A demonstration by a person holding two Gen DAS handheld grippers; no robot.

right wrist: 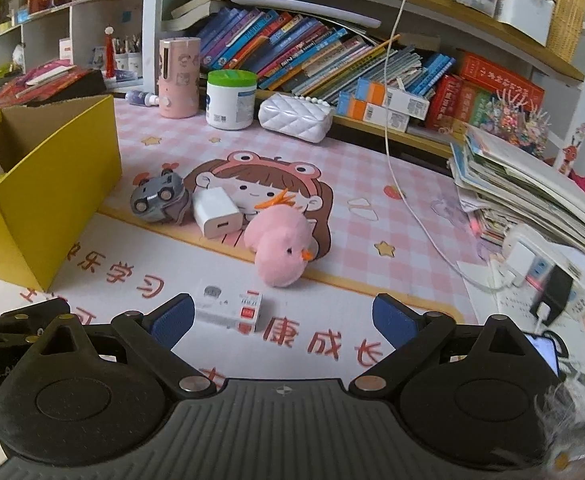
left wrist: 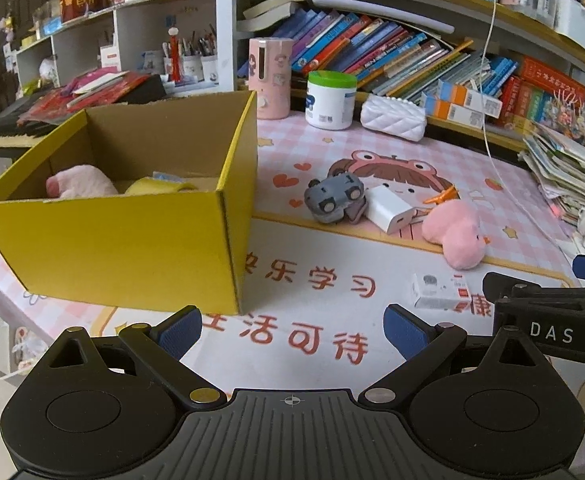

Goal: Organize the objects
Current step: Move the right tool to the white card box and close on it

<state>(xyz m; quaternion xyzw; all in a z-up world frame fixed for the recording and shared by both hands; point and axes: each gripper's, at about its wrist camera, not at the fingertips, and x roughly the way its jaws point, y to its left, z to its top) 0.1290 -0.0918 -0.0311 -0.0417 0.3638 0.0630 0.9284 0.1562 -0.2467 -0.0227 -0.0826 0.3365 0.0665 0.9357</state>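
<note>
A yellow cardboard box (left wrist: 132,240) stands open on the pink desk mat (left wrist: 332,300); it also shows in the right wrist view (right wrist: 44,200). Inside lie a pink plush (left wrist: 80,184) and a yellow tape roll (left wrist: 152,187). On the mat lie a grey toy car (right wrist: 156,196), a white charger (right wrist: 215,212), a pink plush duck (right wrist: 280,244) and a small white box (right wrist: 228,308). My left gripper (left wrist: 292,332) is open and empty, low over the mat's front. My right gripper (right wrist: 282,320) is open and empty, just short of the small white box.
A pink tumbler (right wrist: 178,76), a white jar with green lid (right wrist: 230,100) and a white quilted pouch (right wrist: 294,116) stand at the back before shelves of books. A paper stack (right wrist: 532,188), power strip (right wrist: 552,264) and hanging white cable (right wrist: 392,120) are at the right.
</note>
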